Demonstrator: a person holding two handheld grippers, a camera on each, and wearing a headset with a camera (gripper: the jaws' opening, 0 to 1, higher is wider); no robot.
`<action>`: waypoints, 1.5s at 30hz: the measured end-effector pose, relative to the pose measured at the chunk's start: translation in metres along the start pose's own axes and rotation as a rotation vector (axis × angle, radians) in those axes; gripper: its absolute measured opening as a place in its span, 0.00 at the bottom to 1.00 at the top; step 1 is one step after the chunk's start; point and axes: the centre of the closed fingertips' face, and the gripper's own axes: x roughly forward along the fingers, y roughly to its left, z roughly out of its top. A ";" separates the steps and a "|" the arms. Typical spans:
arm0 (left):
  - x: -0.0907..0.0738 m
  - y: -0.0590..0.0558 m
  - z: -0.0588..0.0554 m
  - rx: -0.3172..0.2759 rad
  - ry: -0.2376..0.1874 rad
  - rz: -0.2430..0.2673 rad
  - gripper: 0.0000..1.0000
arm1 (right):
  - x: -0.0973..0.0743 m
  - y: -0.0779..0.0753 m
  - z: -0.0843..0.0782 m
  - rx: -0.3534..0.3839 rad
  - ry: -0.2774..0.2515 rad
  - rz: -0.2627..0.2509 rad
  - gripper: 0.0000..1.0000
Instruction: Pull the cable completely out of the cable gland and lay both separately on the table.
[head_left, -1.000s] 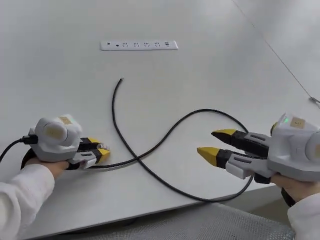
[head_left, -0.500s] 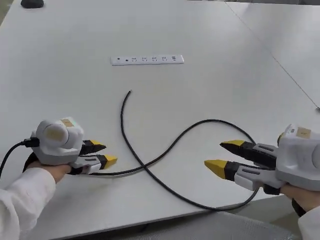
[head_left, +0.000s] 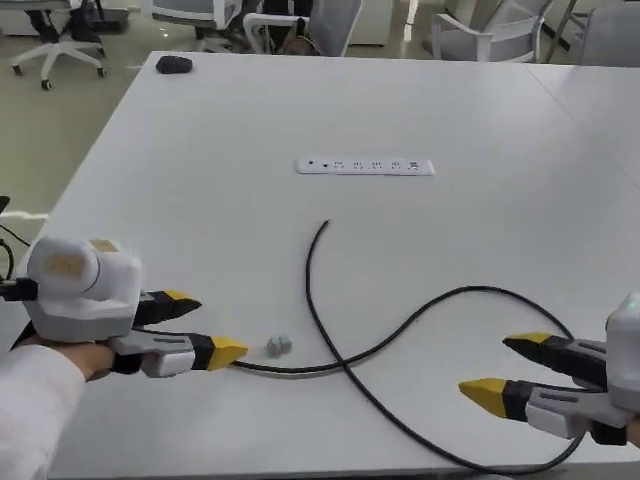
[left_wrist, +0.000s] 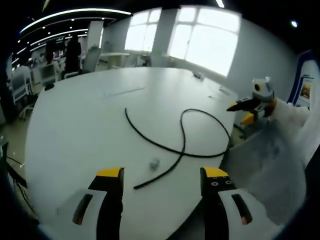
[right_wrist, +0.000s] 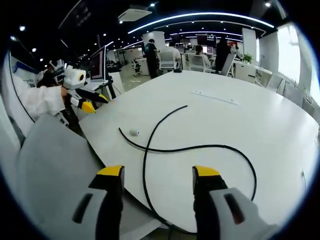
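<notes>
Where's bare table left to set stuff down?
Free: wide stretch beyond the power strip up to the far edge; also the left side between strip and left gripper. Crowded: near edge, where cable loops beside the gland.

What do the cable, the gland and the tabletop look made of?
Cable: black, smooth matte jacket lying in soft loops, so likely rubber or PVC.
Cable gland: small pale grey piece with a slight sheen. It could be plastic or metal, but it is too small to tell.
Tabletop: white, even, low-gloss surface, probably laminate.
</notes>
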 end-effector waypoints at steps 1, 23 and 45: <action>-0.006 -0.002 0.001 -0.002 -0.011 0.009 0.64 | -0.001 0.001 -0.001 0.005 0.002 0.000 0.58; -0.062 -0.027 0.003 -0.015 -0.093 0.100 0.65 | -0.012 -0.013 -0.005 0.102 0.015 -0.046 0.56; -0.053 -0.031 -0.006 0.025 -0.058 0.085 0.66 | -0.010 -0.007 -0.021 0.116 0.070 -0.063 0.56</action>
